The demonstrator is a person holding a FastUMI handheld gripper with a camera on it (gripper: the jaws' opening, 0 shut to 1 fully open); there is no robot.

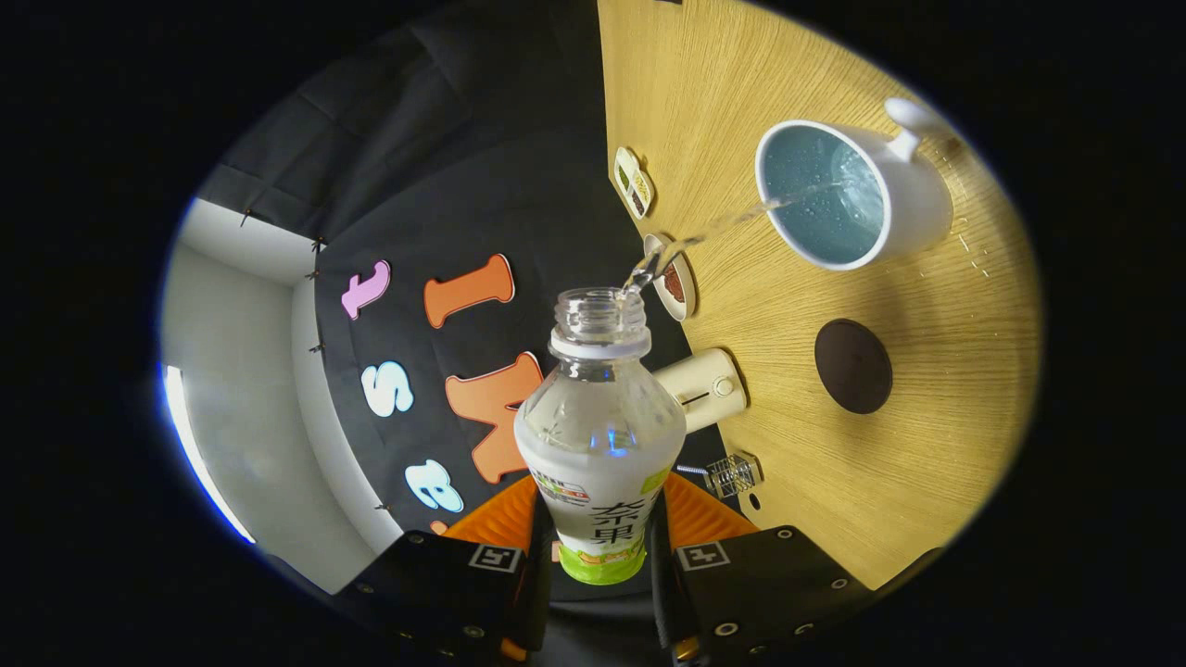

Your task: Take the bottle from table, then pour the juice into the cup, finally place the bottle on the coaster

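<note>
My gripper is shut on a clear plastic bottle with a white and green label, both fingers pressing its sides. The bottle is uncapped and tipped over, its mouth pointing away from me. A thin stream of clear liquid arcs from the mouth into a white cup with a blue inside, which stands on the wooden table. Liquid lies in the cup's bottom. A dark round coaster lies on the table, between the cup and the fingers.
Along the table's edge sit a small two-part dish, a small bowl with something red, a cream-coloured cylinder device and a small clear cube. Droplets dot the wood beside the cup.
</note>
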